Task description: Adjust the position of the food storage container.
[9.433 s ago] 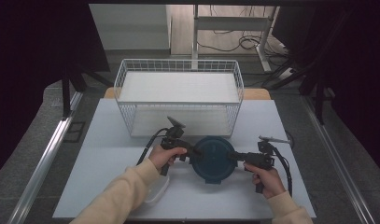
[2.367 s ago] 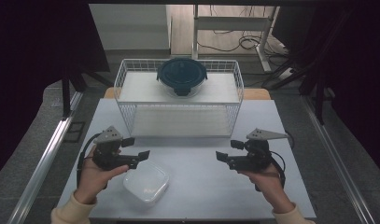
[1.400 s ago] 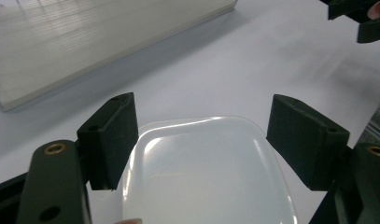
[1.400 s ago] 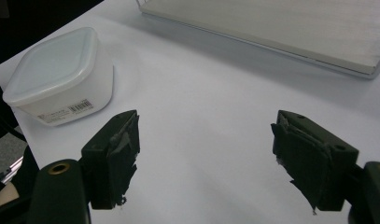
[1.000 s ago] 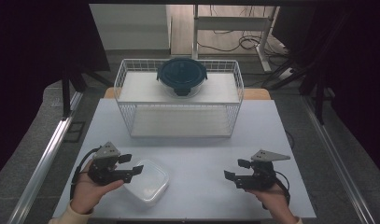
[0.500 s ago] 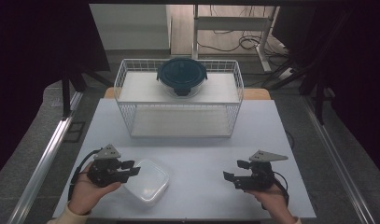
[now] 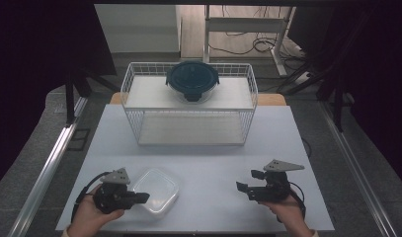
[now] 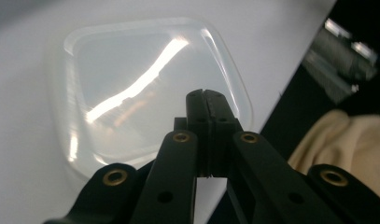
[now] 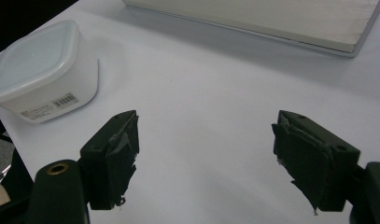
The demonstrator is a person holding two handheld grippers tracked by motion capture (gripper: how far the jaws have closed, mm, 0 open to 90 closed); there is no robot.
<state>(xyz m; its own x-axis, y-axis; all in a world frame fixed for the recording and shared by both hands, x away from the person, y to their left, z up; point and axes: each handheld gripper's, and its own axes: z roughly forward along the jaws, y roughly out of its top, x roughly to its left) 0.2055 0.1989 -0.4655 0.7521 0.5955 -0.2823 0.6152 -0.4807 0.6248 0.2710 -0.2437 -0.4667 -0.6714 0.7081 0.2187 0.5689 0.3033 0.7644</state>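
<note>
Both claws are matte black, left claw [image 7: 139,198] and right claw [image 7: 245,186], each topped by a grey three-cornered plate and trailing a black cable that loops back past the hand. Up close, brass-ringed pivot holes stud the black link arms behind the left claw's pads. The right claw's pads wear dark tape, frayed and peeling at the edges. A cream sleeve [image 8: 346,144] shows beside the left claw.

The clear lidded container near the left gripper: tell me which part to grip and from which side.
Probably grip the clear container across its flat side walls below the lid, with open jaws coming level from the left gripper side. The lid is broad and flat, and that gripper's jaws are shut.
</note>
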